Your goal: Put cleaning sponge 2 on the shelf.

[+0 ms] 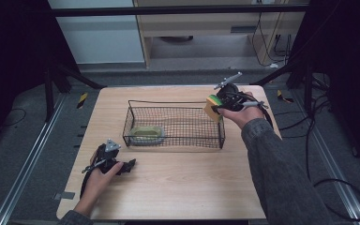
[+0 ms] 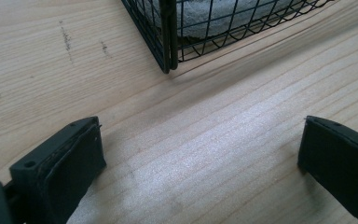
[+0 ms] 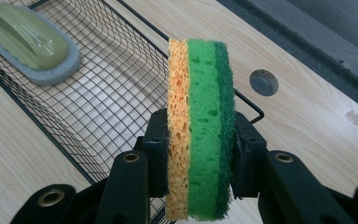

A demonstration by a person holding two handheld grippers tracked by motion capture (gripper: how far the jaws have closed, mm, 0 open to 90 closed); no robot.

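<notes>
Sponge [image 3: 200, 126] clamped on edge between the pads of the right gripper [image 1: 219, 107], orange layer to one side, light green in the middle, dark green scouring face to the other. Held up over the right end of the wire basket [image 1: 176, 104], at the rim's near corner, clear of the mesh floor as seen in the right gripper view. Pads pressed flat against both broad faces.

Basket black, rectangular, set mid-table on the pale wooden tabletop [image 1: 178, 183]. Inside it, at the left end, an olive-handled scrubber on a grey pad [image 1: 146, 134], lying flat on the mesh; same piece at upper left in the right gripper view [image 3: 30, 44].

Left gripper [image 1: 122, 166] low at the front left of the table, just beside the basket's near left corner, resting at or just over the wood. Jaws spread wide, nothing between them, bare wood grain in the gap. Basket corner post [image 2: 170, 35] straight ahead of it.

Round plugged hole [image 3: 264, 82] in the tabletop past the sponge.
</notes>
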